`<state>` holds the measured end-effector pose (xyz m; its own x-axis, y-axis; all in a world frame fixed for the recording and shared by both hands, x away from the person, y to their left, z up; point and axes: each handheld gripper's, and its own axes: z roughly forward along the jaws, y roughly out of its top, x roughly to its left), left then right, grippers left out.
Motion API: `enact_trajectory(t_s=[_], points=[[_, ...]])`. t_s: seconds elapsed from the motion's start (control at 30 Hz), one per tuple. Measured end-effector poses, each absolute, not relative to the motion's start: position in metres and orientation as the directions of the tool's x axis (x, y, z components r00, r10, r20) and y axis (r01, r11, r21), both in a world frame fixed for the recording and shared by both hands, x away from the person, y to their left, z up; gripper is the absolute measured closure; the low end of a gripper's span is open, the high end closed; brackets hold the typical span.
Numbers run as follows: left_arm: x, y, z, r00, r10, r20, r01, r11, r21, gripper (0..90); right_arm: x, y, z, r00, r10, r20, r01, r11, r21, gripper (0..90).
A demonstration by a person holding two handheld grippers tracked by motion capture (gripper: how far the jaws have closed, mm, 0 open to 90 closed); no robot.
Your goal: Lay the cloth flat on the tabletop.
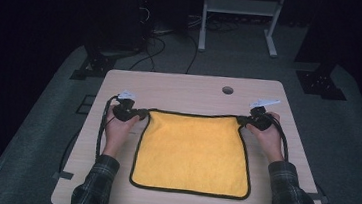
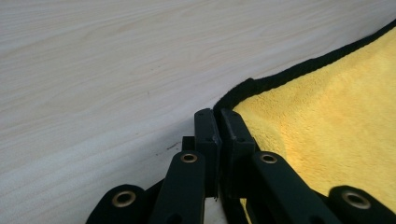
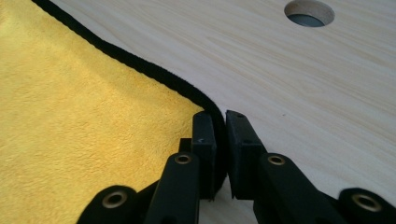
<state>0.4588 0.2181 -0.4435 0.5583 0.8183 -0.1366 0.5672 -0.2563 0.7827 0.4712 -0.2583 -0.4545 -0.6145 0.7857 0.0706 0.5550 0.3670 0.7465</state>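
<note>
The cloth [image 1: 193,153] is lying flat in the middle of the table [image 1: 180,89], yellow with a black hem, its near edge close to your side and its far edge running between your two hands. Its two far corners are pulling outward into small points. You are pinching the far left corner with the left gripper [image 1: 140,113]; in the left gripper view the jaws are sitting pressed together on the black hem [image 2: 261,84], right where the corner curls. You are holding the far right corner with the right gripper [image 1: 244,120]; in the right gripper view the hem [image 3: 154,72] is running into the narrow slit between the jaws, which are clamping it with a slight gap showing. Both grippers are resting low on the tabletop, cables trailing back past your wrists. Beyond the cloth, toward the far right, a round hole [image 1: 228,90] is sitting in the wood. Your plaid sleeves [image 1: 93,184] are coming in from the near edge.
</note>
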Motion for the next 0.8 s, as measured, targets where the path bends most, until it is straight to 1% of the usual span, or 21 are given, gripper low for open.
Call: enact_trajectory(t_s=[0.07, 0.1, 0.17, 0.27, 0.37, 0.4, 0.43, 0.47, 0.5, 0.53, 0.57, 0.6, 0.63, 0.67, 0.7, 0.73, 0.8], points=[[0.461, 0.217, -0.444, 0.551, 0.826, -0.121, 0.571, -0.267, 0.776, 84.6, 0.473, -0.259, -0.457, -0.609, 0.79, 0.076, 0.561, 0.361, 0.745, 79.7], [0.464, 0.217, -0.443, 0.544, 0.831, -0.112, 0.578, -0.274, 0.769, 83.8, 0.474, -0.26, -0.459, -0.599, 0.798, 0.063, 0.562, 0.362, 0.744, 77.3], [0.465, 0.217, -0.442, 0.541, 0.835, -0.097, 0.578, -0.286, 0.764, 82.5, 0.474, -0.263, -0.458, -0.578, 0.814, 0.058, 0.563, 0.346, 0.751, 75.3], [0.465, 0.219, -0.44, 0.536, 0.839, -0.096, 0.575, -0.279, 0.769, 81.1, 0.474, -0.268, -0.456, -0.554, 0.831, 0.048, 0.562, 0.331, 0.758, 74.3], [0.465, 0.221, -0.44, 0.524, 0.848, -0.082, 0.573, -0.28, 0.77, 76.2, 0.473, -0.276, -0.454, -0.54, 0.84, 0.051, 0.565, 0.317, 0.762, 71.6], [0.465, 0.222, -0.439, 0.52, 0.851, -0.076, 0.571, -0.28, 0.771, 72.0, 0.471, -0.28, -0.453, -0.54, 0.841, 0.046, 0.562, 0.319, 0.763, 68.6], [0.465, 0.225, -0.438, 0.513, 0.856, -0.069, 0.568, -0.277, 0.775, 70.1, 0.47, -0.281, -0.453, -0.539, 0.841, 0.044, 0.56, 0.319, 0.764, 66.3], [0.465, 0.225, -0.438, 0.513, 0.856, -0.069, 0.568, -0.277, 0.775, 67.4, 0.47, -0.281, -0.453, -0.539, 0.841, 0.044, 0.56, 0.319, 0.764, 66.3], [0.465, 0.227, -0.437, 0.506, 0.86, -0.069, 0.568, -0.272, 0.777, 64.8, 0.467, -0.282, -0.45, -0.537, 0.843, 0.028, 0.555, 0.327, 0.765, 59.8], [0.464, 0.228, -0.437, 0.504, 0.861, -0.07, 0.57, -0.271, 0.776, 64.8, 0.467, -0.282, -0.45, -0.537, 0.843, 0.028, 0.555, 0.327, 0.765, 59.8], [0.462, 0.232, -0.434, 0.495, 0.867, -0.059, 0.571, -0.273, 0.774, 60.4, 0.464, -0.283, -0.448, -0.533, 0.846, 0.02, 0.548, 0.326, 0.77, 54.4], [0.462, 0.232, -0.434, 0.495, 0.867, -0.059, 0.571, -0.273, 0.774, 58.8, 0.464, -0.283, -0.448, -0.533, 0.846, 0.02, 0.548, 0.326, 0.77, 54.4], [0.46, 0.236, -0.431, 0.489, 0.869, -0.068, 0.58, -0.267, 0.769, 56.4, 0.459, -0.285, -0.447, -0.53, 0.848, 0.011, 0.54, 0.328, 0.776, 49.4], [0.46, 0.236, -0.431, 0.489, 0.869, -0.068, 0.58, -0.267, 0.769, 52.7, 0.459, -0.285, -0.447, -0.53, 0.848, 0.011, 0.54, 0.328, 0.776, 49.4], [0.458, 0.237, -0.43, 0.486, 0.871, -0.069, 0.586, -0.266, 0.766, 50.8, 0.454, -0.287, -0.447, -0.527, 0.85, 0.012, 0.537, 0.322, 0.779, 44.0], [0.452, 0.24, -0.429, 0.496, 0.864, -0.082, 0.59, -0.266, 0.762, 50.3, 0.451, -0.289, -0.447, -0.528, 0.849, 0.021, 0.538, 0.315, 0.782, 41.4], [0.449, 0.241, -0.43, 0.498, 0.863, -0.081, 0.591, -0.269, 0.761, 48.5, 0.448, -0.292, -0.448, -0.529, 0.848, 0.032, 0.543, 0.308, 0.781, 39.8]])
